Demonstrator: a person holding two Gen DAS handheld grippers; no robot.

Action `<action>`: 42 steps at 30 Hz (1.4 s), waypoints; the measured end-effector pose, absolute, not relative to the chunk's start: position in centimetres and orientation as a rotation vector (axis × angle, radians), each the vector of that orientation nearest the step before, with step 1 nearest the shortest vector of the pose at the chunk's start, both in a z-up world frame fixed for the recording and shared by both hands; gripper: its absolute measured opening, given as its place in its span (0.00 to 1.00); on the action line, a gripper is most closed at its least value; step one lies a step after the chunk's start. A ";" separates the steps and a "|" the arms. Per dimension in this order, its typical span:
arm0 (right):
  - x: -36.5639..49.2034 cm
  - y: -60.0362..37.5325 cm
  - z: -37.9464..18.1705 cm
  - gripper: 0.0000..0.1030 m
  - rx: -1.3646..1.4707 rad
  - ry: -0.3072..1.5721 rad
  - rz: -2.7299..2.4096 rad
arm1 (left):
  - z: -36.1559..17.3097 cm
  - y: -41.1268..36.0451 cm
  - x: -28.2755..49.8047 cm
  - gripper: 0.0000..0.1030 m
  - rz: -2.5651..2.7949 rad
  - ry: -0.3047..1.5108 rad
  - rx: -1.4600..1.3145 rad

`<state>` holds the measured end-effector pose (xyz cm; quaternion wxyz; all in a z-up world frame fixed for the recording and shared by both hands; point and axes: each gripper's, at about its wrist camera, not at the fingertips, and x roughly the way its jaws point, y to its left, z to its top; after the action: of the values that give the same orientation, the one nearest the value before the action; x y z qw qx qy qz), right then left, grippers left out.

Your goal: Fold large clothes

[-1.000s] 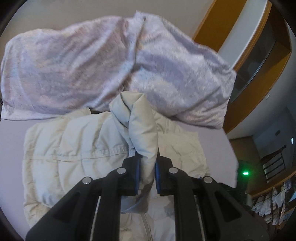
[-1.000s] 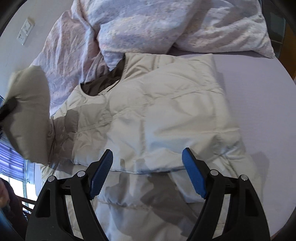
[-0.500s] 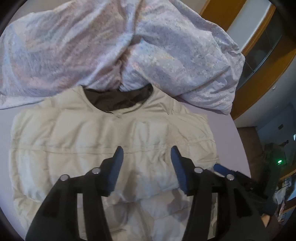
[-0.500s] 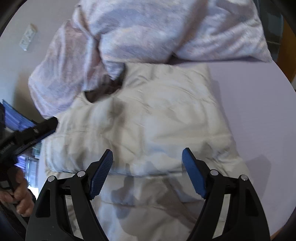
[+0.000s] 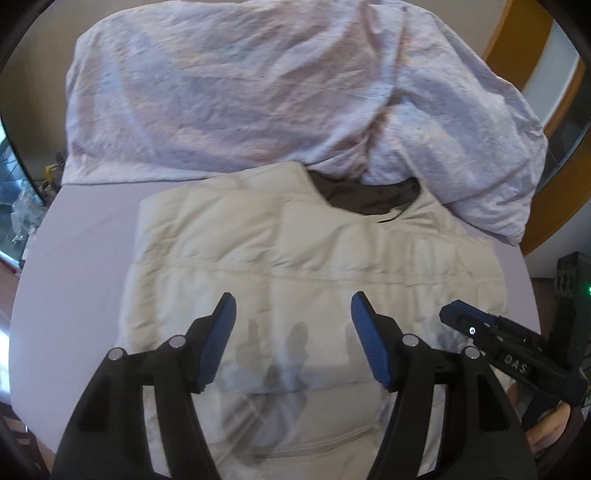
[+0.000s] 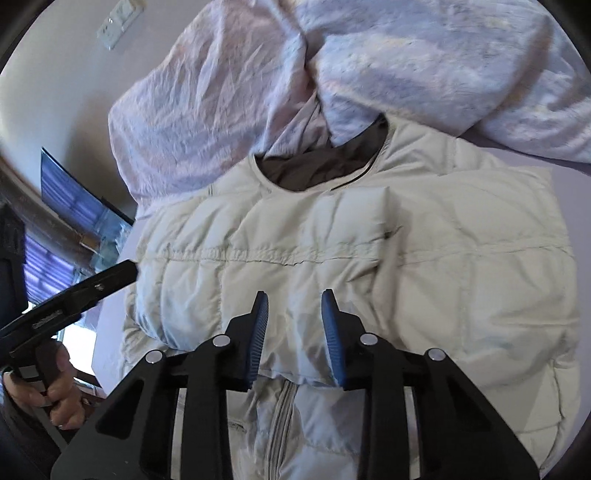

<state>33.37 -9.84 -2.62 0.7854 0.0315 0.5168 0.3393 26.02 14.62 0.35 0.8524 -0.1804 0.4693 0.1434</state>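
Note:
A cream quilted puffer jacket (image 5: 303, 254) lies flat on the lilac bed sheet (image 5: 81, 258), dark lining showing at its collar (image 5: 365, 195), both sides folded over its middle. It also shows in the right wrist view (image 6: 369, 266), with its zip (image 6: 280, 413) near the bottom. My left gripper (image 5: 291, 306) is open and empty, hovering above the jacket's middle. My right gripper (image 6: 291, 299) is open, jaws partly closed in, empty above the folded edge. The right gripper also shows in the left wrist view (image 5: 469, 325), and the left gripper in the right wrist view (image 6: 122, 269).
A crumpled pinkish-lilac duvet (image 5: 280, 88) is heaped behind the collar and shows in the right wrist view (image 6: 295, 77) too. A wooden door frame (image 5: 554, 147) stands at the right. A window (image 6: 62, 206) and a wall socket (image 6: 118, 22) lie to the left.
My left gripper let go of the sleeve, which now lies folded on the jacket, and opened wide. My right gripper's jaws narrowed. Both grippers drew back over the jacket.

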 end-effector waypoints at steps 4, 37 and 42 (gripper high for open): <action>34.9 -10.6 -7.0 0.08 0.095 1.250 0.587 | 0.0 15.7 24.7 0.65 0.323 1.006 -0.374; 26.4 -40.4 -10.3 0.94 0.505 1.491 0.459 | -7.1 21.7 5.6 0.86 0.277 1.259 -0.478; 26.0 -40.1 -10.8 0.94 0.560 1.511 0.545 | -8.1 20.8 5.7 0.86 0.253 1.281 -0.497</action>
<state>25.97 -40.08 -10.83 0.6595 0.2474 0.6677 0.2409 5.67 20.81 -8.10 0.7657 -0.2287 0.5897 0.1165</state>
